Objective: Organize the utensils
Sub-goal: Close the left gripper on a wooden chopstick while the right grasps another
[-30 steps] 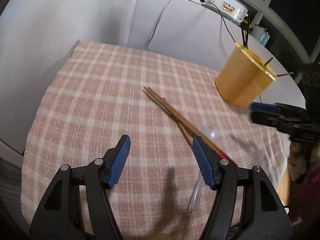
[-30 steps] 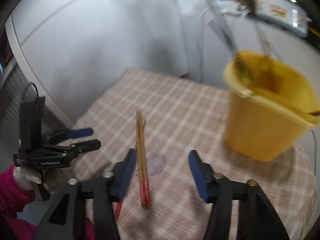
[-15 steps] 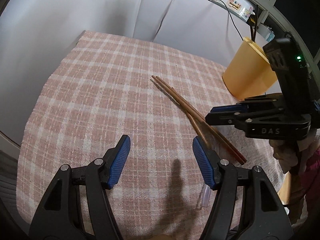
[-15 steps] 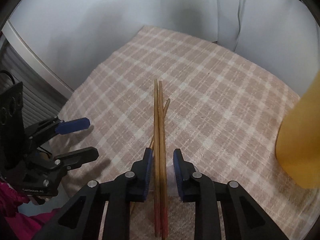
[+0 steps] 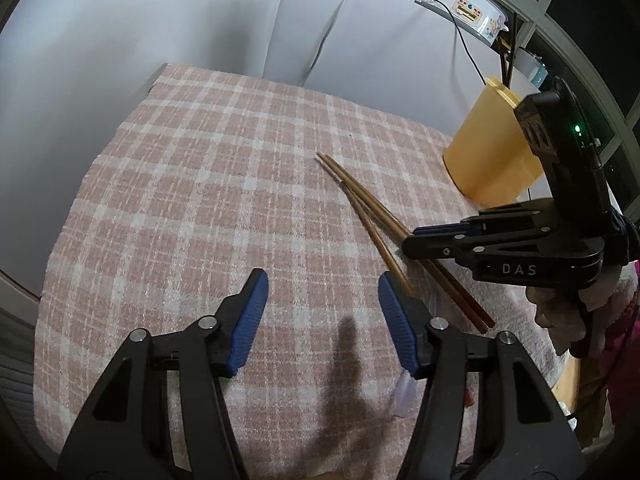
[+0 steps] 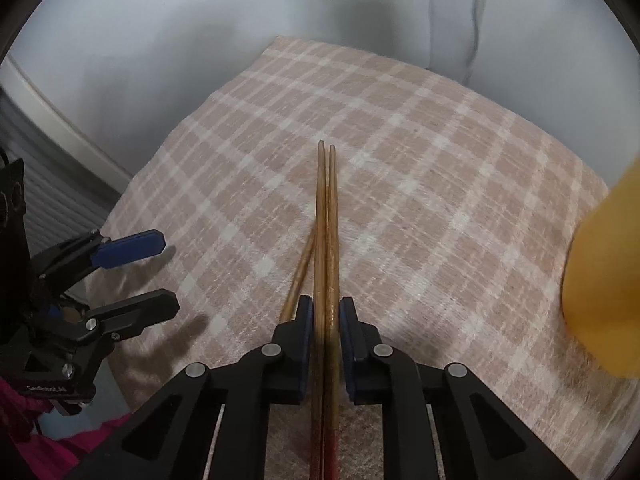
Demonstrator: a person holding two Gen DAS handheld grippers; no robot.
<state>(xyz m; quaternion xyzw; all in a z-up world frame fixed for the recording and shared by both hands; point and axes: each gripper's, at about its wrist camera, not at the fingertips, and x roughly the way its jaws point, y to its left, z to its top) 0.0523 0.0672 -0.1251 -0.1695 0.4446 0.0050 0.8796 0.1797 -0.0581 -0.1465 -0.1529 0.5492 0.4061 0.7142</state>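
Two brown chopsticks (image 6: pixel 326 220) with red ends lie side by side between the blue pads of my right gripper (image 6: pixel 326 308), which is shut on them near the cloth. They also show in the left wrist view (image 5: pixel 372 204), with the right gripper (image 5: pixel 424 236) clamped across them. A third chopstick (image 6: pixel 300 272) lies loose beside them (image 5: pixel 376 240). My left gripper (image 5: pixel 320 300) is open and empty above the cloth. A yellow utensil holder (image 5: pixel 488 156) stands at the right. A clear plastic spoon (image 5: pixel 404 392) lies partly hidden behind my left gripper's right finger.
A pink plaid cloth (image 5: pixel 208 200) covers the table. White boards (image 5: pixel 380 60) stand behind it, with a cable and a floral pot (image 5: pixel 460 4) on a shelf above. The table's edge falls off at the left and near side.
My right gripper came down over the pair of chopsticks and shut on them. My left gripper drew back a little and stayed open.
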